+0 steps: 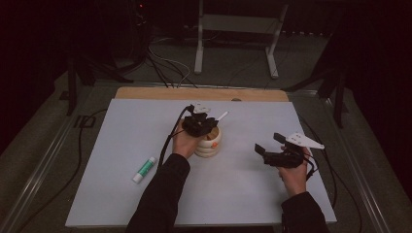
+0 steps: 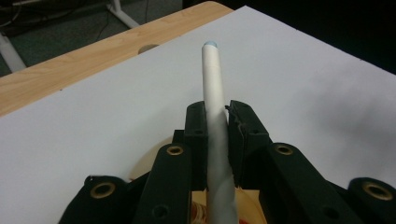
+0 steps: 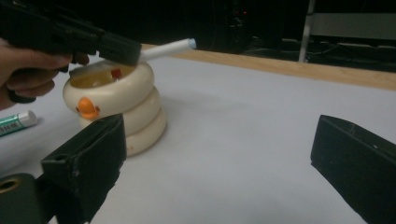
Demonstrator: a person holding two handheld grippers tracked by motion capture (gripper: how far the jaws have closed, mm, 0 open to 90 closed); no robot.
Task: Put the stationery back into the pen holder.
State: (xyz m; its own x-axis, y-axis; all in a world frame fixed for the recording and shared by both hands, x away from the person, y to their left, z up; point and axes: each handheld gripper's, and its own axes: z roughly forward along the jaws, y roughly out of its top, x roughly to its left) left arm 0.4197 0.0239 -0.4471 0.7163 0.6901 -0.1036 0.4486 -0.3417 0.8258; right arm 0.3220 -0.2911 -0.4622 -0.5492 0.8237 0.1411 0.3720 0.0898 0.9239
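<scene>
High view, left to right: lay a glue stick [image 1: 144,169] at lower left of the white board [image 1: 121,194], green-labelled with a white cap, well apart from everything else. Near the middle of the frame stood a cream holder [image 1: 209,143] built like three stacked rings, upright on the board. Sat right over its top the left gripper [image 1: 198,124], held by the left hand [image 1: 184,143], with a white pen [image 1: 221,116] poking out past the jaws toward upper right. At right of the frame hovered the right gripper [image 1: 270,143], off the board and well apart from the holder, with its grey plate on top and the right hand [image 1: 294,172] below it.

Left gripper view: clamped on the pen [image 2: 215,135] from both sides, the jaws nearly together with only the pen's width between them. Ran up the middle of the frame, the pen, its pale blue tip toward the top and the wooden table edge [image 2: 70,65] at upper left. Glimpsed at the bottom, between the jaws, the holder's cream rim.

Right gripper view: showed at upper left the left gripper [image 3: 116,49] above the holder [image 3: 116,102], the pen [image 3: 170,48] slanting up to the right, its lower end hidden by the jaws. Marked with an orange bump on the holder's side. Stood wide apart at lower left and lower right the right gripper's own jaws, gripping nothing.
</scene>
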